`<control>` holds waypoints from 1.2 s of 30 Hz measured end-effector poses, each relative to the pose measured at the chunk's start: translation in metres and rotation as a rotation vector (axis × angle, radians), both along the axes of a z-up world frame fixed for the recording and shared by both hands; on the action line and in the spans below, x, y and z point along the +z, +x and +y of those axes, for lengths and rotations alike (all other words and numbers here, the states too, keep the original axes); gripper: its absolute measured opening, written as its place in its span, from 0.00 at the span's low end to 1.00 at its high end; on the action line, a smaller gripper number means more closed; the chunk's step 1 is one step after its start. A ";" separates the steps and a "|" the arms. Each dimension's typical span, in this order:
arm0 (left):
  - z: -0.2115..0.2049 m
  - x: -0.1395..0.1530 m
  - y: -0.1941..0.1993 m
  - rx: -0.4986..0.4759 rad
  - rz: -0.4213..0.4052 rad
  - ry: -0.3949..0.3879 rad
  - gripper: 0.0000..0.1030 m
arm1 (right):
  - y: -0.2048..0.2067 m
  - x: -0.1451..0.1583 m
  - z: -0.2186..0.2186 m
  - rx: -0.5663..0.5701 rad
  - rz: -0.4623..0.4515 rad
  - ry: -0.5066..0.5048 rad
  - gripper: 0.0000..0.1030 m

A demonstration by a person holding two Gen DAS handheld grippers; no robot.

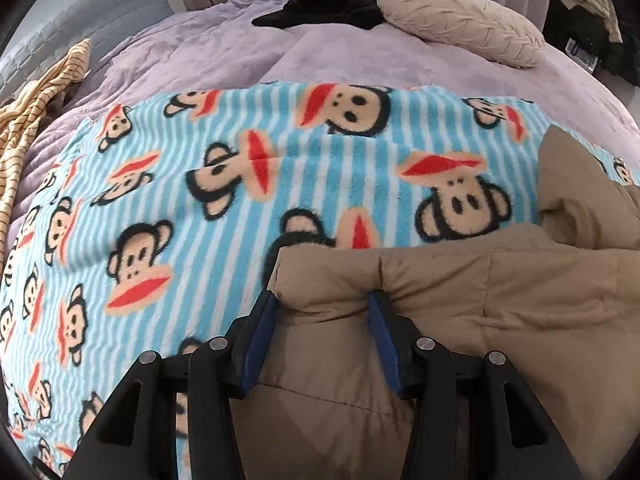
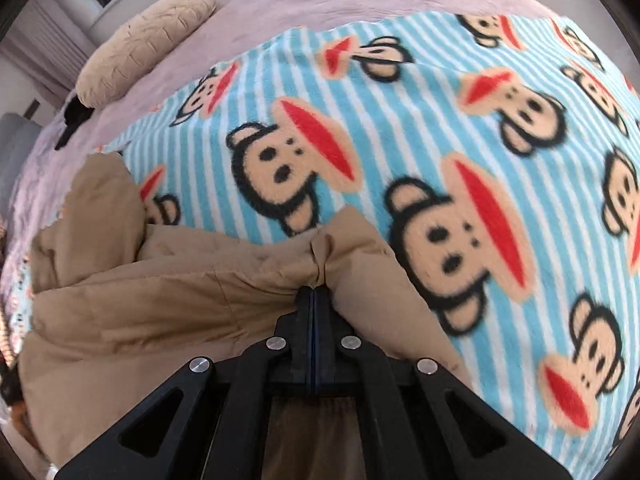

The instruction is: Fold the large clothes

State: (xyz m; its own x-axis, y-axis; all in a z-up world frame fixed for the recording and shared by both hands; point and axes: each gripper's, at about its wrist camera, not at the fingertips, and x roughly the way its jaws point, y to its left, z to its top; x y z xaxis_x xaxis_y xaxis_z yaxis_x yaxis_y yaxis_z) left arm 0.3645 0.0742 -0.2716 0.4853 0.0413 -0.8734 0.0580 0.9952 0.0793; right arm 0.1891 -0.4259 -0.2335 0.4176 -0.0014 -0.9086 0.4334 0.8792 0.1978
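A tan padded jacket (image 1: 460,304) lies on a blue-striped monkey-print blanket (image 1: 168,208) on the bed. My left gripper (image 1: 324,300) has its jaws apart around a thick fold at the jacket's edge, and the padding bulges between the blue pads. In the right wrist view the same jacket (image 2: 160,288) spreads to the left over the blanket (image 2: 440,120). My right gripper (image 2: 316,292) is shut on a pinched seam at the jacket's other edge, with its fingers pressed together.
A purple bedspread (image 1: 224,48) covers the bed. A beige pillow (image 1: 460,20) and a black garment (image 1: 332,4) lie at the far side. A yellow striped cloth (image 1: 36,96) lies at the left edge. The pillow also shows in the right wrist view (image 2: 148,40).
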 end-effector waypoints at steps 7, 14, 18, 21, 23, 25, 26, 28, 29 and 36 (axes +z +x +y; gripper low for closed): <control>0.019 0.036 -0.021 0.020 -0.006 0.026 0.52 | 0.003 0.027 0.014 0.017 0.030 -0.043 0.04; 0.046 0.066 -0.081 0.023 0.026 0.013 0.52 | -0.059 0.063 0.028 0.002 -0.030 -0.010 0.35; 0.047 0.067 -0.117 0.027 0.093 -0.007 0.52 | -0.098 0.070 0.040 -0.017 -0.030 0.053 0.35; 0.044 0.067 -0.140 0.027 0.128 -0.019 0.52 | -0.124 0.073 0.053 -0.026 -0.025 0.082 0.35; 0.041 0.066 -0.153 0.021 0.145 -0.034 0.52 | -0.137 0.073 0.062 -0.033 -0.023 0.103 0.36; 0.038 0.066 -0.165 0.011 0.160 -0.040 0.52 | -0.151 0.073 0.072 -0.038 -0.019 0.127 0.37; 0.037 0.066 -0.170 0.010 0.163 -0.044 0.52 | -0.157 0.073 0.076 -0.040 -0.015 0.134 0.40; 0.036 0.067 -0.178 0.012 0.168 -0.050 0.57 | -0.168 0.071 0.083 -0.040 -0.004 0.152 0.43; 0.036 0.066 -0.181 0.018 0.179 -0.055 0.70 | -0.173 0.069 0.086 -0.040 0.004 0.159 0.45; 0.036 0.071 -0.195 0.024 0.164 -0.072 0.99 | -0.193 0.055 0.094 -0.074 0.050 0.234 0.54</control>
State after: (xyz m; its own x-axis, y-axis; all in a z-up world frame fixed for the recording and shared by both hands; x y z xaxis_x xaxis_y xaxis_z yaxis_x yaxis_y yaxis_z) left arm 0.1698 0.1102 -0.2004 0.3355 -0.0143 -0.9419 0.0403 0.9992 -0.0009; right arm -0.0040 -0.3322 -0.1787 0.3782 0.1824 -0.9076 0.5092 0.7777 0.3686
